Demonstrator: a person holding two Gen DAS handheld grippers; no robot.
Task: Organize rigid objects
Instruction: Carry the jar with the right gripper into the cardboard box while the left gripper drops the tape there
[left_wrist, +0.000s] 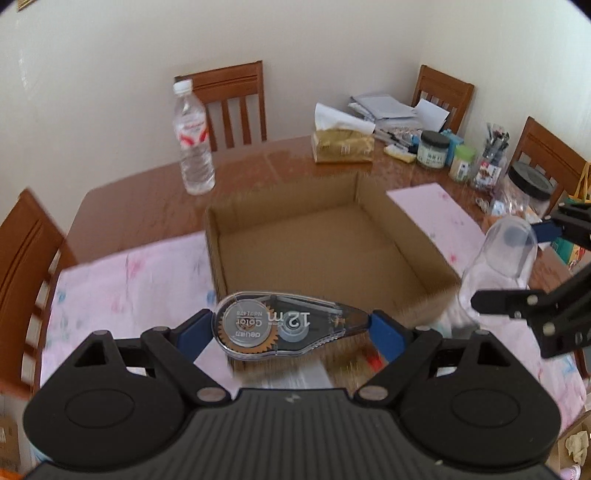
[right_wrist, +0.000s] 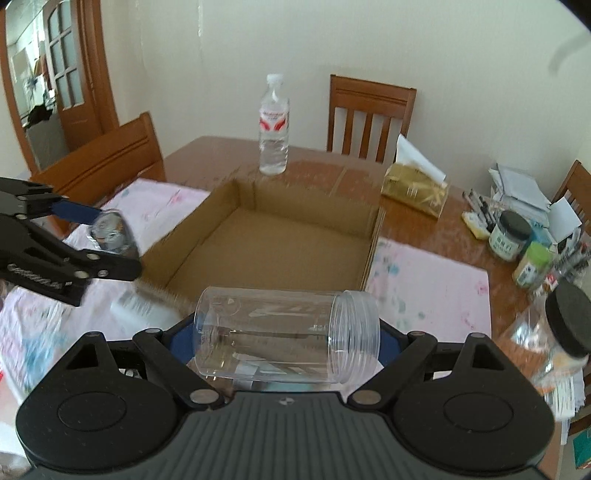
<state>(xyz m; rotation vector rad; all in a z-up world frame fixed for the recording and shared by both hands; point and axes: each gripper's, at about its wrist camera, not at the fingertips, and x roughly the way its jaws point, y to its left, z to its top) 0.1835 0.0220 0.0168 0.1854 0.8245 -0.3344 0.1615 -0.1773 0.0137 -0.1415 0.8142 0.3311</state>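
Observation:
My left gripper (left_wrist: 290, 328) is shut on a clear correction tape dispenser (left_wrist: 284, 325) and holds it above the near wall of an open, empty cardboard box (left_wrist: 402, 229). My right gripper (right_wrist: 286, 334) is shut on a clear lidless plastic jar (right_wrist: 286, 334), held sideways above the box's near edge (right_wrist: 369, 254). The right gripper with the jar (left_wrist: 498, 258) shows at the right of the left wrist view. The left gripper with the dispenser (right_wrist: 110, 230) shows at the left of the right wrist view.
The box lies on a pink cloth (left_wrist: 122, 280) on a wooden table (left_wrist: 147, 192). A water bottle (left_wrist: 192, 140) stands behind the box. A tissue box (left_wrist: 343, 147), jars (left_wrist: 434, 149), pens and papers crowd the far right. A black-lidded jar (right_wrist: 554, 332) sits at right. Chairs surround the table.

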